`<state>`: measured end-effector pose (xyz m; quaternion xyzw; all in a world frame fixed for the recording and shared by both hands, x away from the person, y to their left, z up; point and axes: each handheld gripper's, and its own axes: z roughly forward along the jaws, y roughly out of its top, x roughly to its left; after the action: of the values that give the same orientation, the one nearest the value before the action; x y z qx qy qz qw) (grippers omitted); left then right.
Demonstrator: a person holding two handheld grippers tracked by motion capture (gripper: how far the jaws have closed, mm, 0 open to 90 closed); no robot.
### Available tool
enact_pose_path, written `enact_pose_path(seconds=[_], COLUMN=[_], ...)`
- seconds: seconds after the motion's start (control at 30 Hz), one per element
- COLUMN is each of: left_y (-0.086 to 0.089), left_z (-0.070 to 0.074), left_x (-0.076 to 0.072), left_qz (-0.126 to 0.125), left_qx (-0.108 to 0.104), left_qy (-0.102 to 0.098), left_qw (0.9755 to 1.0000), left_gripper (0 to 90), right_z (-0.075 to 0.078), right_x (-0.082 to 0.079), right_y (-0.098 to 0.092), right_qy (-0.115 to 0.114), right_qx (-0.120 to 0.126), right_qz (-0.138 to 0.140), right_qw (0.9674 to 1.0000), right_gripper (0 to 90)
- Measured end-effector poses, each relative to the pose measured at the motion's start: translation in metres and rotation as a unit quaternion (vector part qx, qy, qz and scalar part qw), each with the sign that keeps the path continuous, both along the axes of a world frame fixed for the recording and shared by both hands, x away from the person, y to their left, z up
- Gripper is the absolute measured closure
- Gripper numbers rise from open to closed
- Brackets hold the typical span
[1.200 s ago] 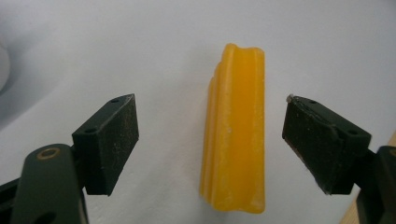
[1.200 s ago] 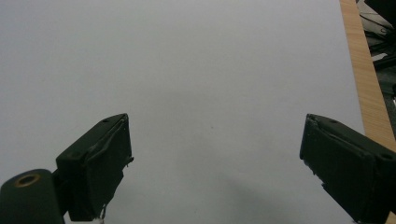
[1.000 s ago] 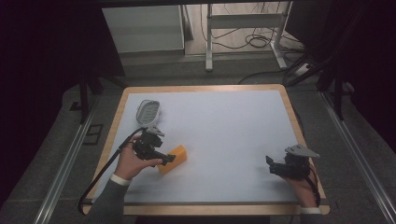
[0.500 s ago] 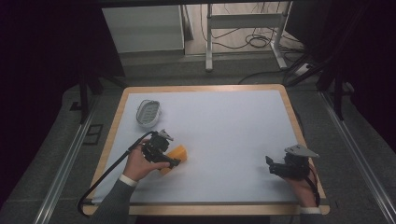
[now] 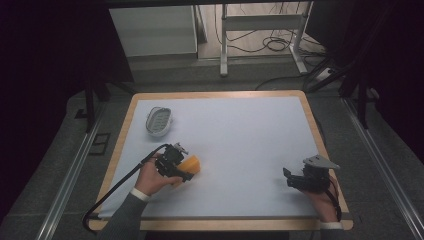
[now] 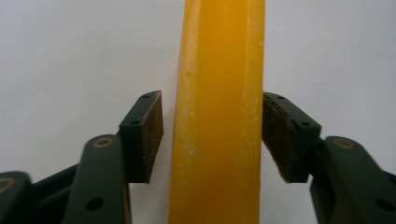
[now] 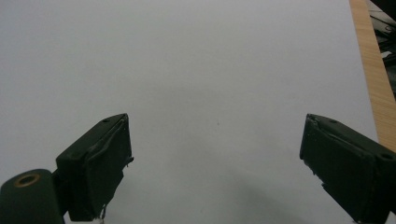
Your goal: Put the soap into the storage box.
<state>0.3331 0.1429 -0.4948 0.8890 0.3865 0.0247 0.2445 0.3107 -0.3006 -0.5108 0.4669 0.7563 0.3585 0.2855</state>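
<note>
An orange-yellow block (image 5: 191, 162) lies on the white table sheet at the front left. My left gripper (image 5: 183, 172) reaches over it from the left, held in a hand. In the left gripper view the block (image 6: 219, 112) stands between the two jaws of the left gripper (image 6: 212, 135). The left pad (image 6: 148, 135) is a small gap away from it and the right pad (image 6: 280, 135) sits at its edge, so the gripper is open around it. My right gripper (image 5: 291, 181) rests at the front right, open, and nothing lies between the jaws of the right gripper (image 7: 217, 158).
A white oval dish with a ribbed inside (image 5: 159, 120) sits at the back left of the sheet. The table's wooden rim (image 5: 320, 145) frames the white surface (image 5: 240, 140). A black cable (image 5: 112, 192) trails from the left gripper over the front left edge.
My left gripper has moved right, away from the dish, and its jaws have come around the orange-yellow block. The right gripper has stayed in place.
</note>
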Motion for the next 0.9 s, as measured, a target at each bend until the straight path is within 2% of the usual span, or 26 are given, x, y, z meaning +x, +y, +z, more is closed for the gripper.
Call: enact_pose_path(seconds=[0.1, 0.13, 0.27, 0.43, 0.57, 0.77, 0.9], left_y=[-0.0001, -0.0007, -0.0007, -0.0012, -0.0008, -0.0007, 0.0015], left_z=[-0.0018, -0.0026, -0.0038, -0.0039, -0.0033, -0.0016, 0.0017], left_x=[0.0008, 0.0005, 0.0, -0.0012, -0.001, 0.0019, 0.0027], left_qz=[0.002, 0.0, 0.007, 0.01, 0.011, 0.007, 0.009], left_qx=[0.002, 0.004, 0.012, 0.014, 0.014, 0.007, -0.001], left_qy=[0.007, 0.01, 0.002, -0.006, -0.006, -0.002, -0.008], left_qw=[1.0, 0.9999, 0.9999, 0.9998, 0.9998, 0.9999, 0.9999], left_gripper=[43.8, 47.2, 57.2, 58.7, 59.6, 60.5, 60.6], right_z=[-0.0009, -0.0011, -0.0013, 0.0, 0.0005, 0.0, 0.0009], right_x=[0.0002, 0.0002, 0.0006, 0.0, -0.0003, 0.0001, -0.0003], right_y=[0.0009, 0.0016, 0.001, -0.0008, -0.0003, -0.0003, -0.0019], right_qy=[0.001, 0.002, 0.001, 0.0, -0.001, 0.0, -0.002], right_qx=[-0.001, -0.001, -0.002, 0.0, -0.001, -0.002, 0.001], right_qz=[0.001, 0.002, 0.001, -0.003, -0.003, -0.003, -0.005], right_qw=[1.0, 1.0, 1.0, 1.0, 1.0, 1.0, 1.0], right_gripper=[9.1, 9.1, 9.1, 9.1, 9.1, 9.1, 9.1])
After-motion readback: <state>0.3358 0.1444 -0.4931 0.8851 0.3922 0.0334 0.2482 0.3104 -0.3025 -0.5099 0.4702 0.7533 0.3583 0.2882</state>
